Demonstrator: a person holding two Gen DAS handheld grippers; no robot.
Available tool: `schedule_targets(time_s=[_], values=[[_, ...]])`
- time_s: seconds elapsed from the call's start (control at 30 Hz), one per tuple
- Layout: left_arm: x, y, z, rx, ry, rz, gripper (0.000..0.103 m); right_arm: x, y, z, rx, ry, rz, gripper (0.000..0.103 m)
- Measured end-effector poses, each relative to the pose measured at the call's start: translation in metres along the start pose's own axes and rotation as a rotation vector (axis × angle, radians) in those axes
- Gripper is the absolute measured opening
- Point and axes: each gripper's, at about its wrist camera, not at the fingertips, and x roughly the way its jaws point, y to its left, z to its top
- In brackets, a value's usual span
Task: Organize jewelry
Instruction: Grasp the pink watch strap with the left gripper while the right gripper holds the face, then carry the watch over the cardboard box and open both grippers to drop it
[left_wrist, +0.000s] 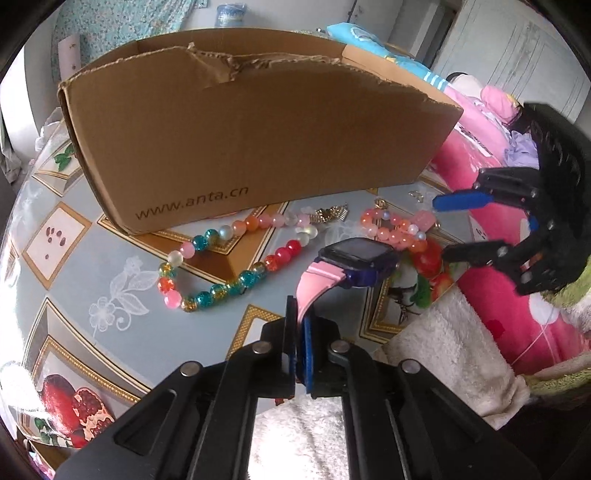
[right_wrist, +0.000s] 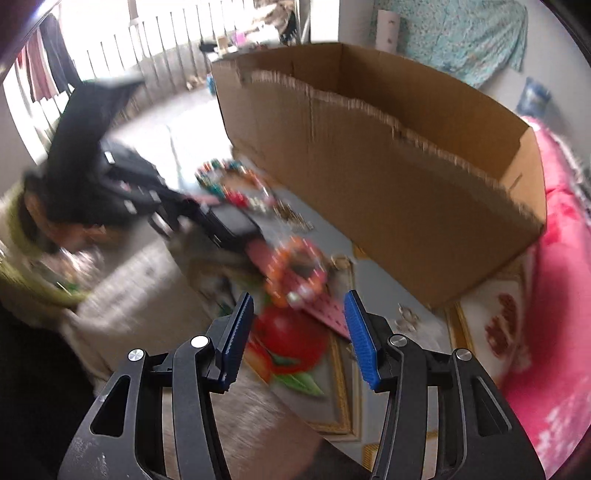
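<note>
— Left tool (left_wrist: 297, 328): clamped on the pink strap of a watch (left_wrist: 356, 264), dark screen and purple case lifted clear of the tabletop (left_wrist: 122, 295).
— Beyond it?
— Long multicoloured bead necklace (left_wrist: 229, 258) looped on the tabletop just in front of the torn cardboard box (left_wrist: 258, 136); orange-pink bead bracelet (left_wrist: 399, 229) to the right of the watch; small gold trinket (left_wrist: 332, 213) between the two, near the box.
— Right tool from that view?
— Right tool (left_wrist: 448, 229) at the right edge, jaws apart, nothing between them, close to the bracelet.
— From the right wrist view?
— Blurred. Right tool (right_wrist: 299, 328) half spread, empty, above the orange bead bracelet (right_wrist: 295, 269). Watch (right_wrist: 232, 225) held by the left tool (right_wrist: 195, 206) at left; necklace (right_wrist: 229, 181) behind; cardboard box (right_wrist: 388, 184) at the back; pink bedding (right_wrist: 554, 295) at right.
</note>
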Motion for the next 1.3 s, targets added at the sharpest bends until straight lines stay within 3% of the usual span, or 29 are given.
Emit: schedule_targets(time_s=[0.13,0.3,0.6,0.83,1.3], values=[[0.002,0.008,0.002,-0.01,0.012,-0.015,0.002,0.011,0.011,-0.005,-0.078,0.026,-0.086,0.046],[0.003,0.007,0.006,-0.028,0.017,-0.03,0.002,0.016,0.015,0.0,-0.106,0.025,-0.115,0.039],[-0.001,0.028,0.003,-0.114,0.027,-0.113,0.002,0.011,0.005,0.008,-0.025,0.029,-0.095,0.017],[-0.002,0.04,0.002,-0.147,0.026,-0.134,0.002,-0.008,0.008,0.014,0.053,-0.051,-0.093,0.002],[-0.013,0.025,0.005,-0.131,0.001,-0.092,0.002,-0.032,0.014,0.018,0.061,-0.175,-0.115,0.001]])
